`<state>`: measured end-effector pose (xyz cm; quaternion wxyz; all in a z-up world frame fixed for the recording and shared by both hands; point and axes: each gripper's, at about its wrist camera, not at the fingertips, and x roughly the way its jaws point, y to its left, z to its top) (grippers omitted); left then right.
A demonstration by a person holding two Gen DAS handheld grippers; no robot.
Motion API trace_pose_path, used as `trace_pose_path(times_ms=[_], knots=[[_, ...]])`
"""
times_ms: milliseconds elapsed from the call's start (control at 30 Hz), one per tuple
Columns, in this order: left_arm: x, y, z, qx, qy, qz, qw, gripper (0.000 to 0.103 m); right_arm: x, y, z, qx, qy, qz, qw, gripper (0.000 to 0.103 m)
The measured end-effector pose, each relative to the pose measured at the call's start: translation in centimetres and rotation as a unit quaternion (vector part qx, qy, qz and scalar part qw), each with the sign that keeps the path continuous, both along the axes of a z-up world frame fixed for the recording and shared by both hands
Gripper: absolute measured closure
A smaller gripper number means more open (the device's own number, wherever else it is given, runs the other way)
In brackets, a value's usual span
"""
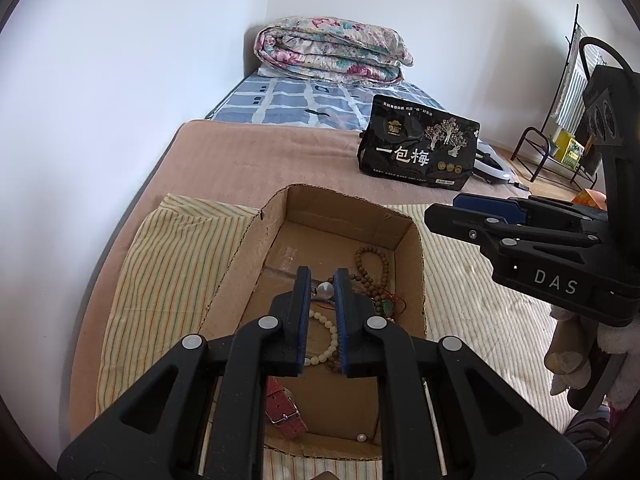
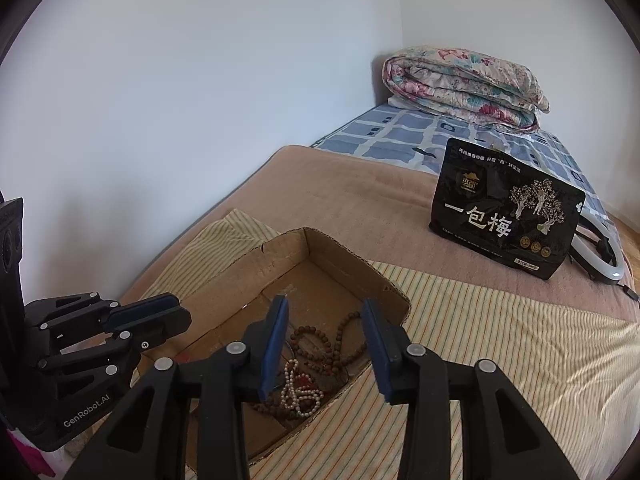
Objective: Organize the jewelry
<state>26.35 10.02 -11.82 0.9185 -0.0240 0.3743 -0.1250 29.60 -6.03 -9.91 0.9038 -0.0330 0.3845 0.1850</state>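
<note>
**Sorting Stage: Poised Over the Tangle in the Box**

Found the jewelry lying in an open cardboard box [image 1: 404, 240], set on a striped cloth [image 1: 168, 280] spread over the bed [image 1: 260, 160]. Counted, on the box floor, a wooden bead strand [image 1: 374, 264] tangled with a green pendant [image 1: 384, 306], a white bead bracelet [image 1: 330, 332], a red watch strap [image 1: 282, 404] nearer the camera, and a loose pearl [image 1: 361, 437] by the near wall.

Saw the left gripper [image 1: 323, 276] tilted down over the middle of the box, fingers all but together. Noted a clear bead [image 1: 325, 289] on a thin cord showing in the slit between them; could not tell whether pinched there or merely lying below. Saw the right gripper [image 2: 325, 304] angled down at the box's right side, fingers well apart and clamped on nothing, with the tangle visible through the gap.

Judged the step as an early pick: reaching in to separate one piece from the heap, with nothing lifted clear yet. Judged the next move to call for lowering the open right fingers around a single strand, preferably a free loop of the wooden beads, closing gently, then lifting slowly while steadying the rest with the left. Expected snagging between strands and cords as the main risk. Spotted no tray or compartments for sorted pieces, only a black snack bag [image 1: 420, 148] farther up the bed; left the destination unsettled.
</note>
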Motion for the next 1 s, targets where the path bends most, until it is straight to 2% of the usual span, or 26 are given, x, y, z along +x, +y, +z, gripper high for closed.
trace_pose_path(times_ms=[67, 100, 133, 300, 600, 1000], knots=[[0.0, 0.0, -0.1, 0.004, 0.002, 0.001, 1.0000, 0.082, -0.2, -0.1, 0.1, -0.001, -0.005, -0.005, 1.000, 0.039], [-0.1, 0.0, -0.1, 0.004, 0.001, 0.001, 1.0000, 0.067, -0.2, -0.2, 0.2, -0.002, -0.007, -0.008, 1.000, 0.036], [-0.1, 0.0, -0.1, 0.004, -0.003, 0.003, 1.0000, 0.060, -0.3, -0.3, 0.2, -0.002, -0.009, -0.011, 1.000, 0.033], [-0.6, 0.0, -0.1, 0.010, -0.004, 0.005, 0.9999, 0.059, -0.5, -0.9, 0.4, -0.006, -0.015, -0.022, 1.000, 0.018], [-1.0, -0.1, 0.3, 0.013, -0.008, 0.007, 0.9999, 0.059, -1.3, -1.9, 1.3, -0.005, -0.025, -0.027, 0.999, 0.017], [-3.0, -0.8, 2.8, 0.027, -0.027, 0.022, 0.9990, 0.059, -3.5, -3.7, 3.4, -0.013, -0.049, -0.028, 0.998, 0.013]])
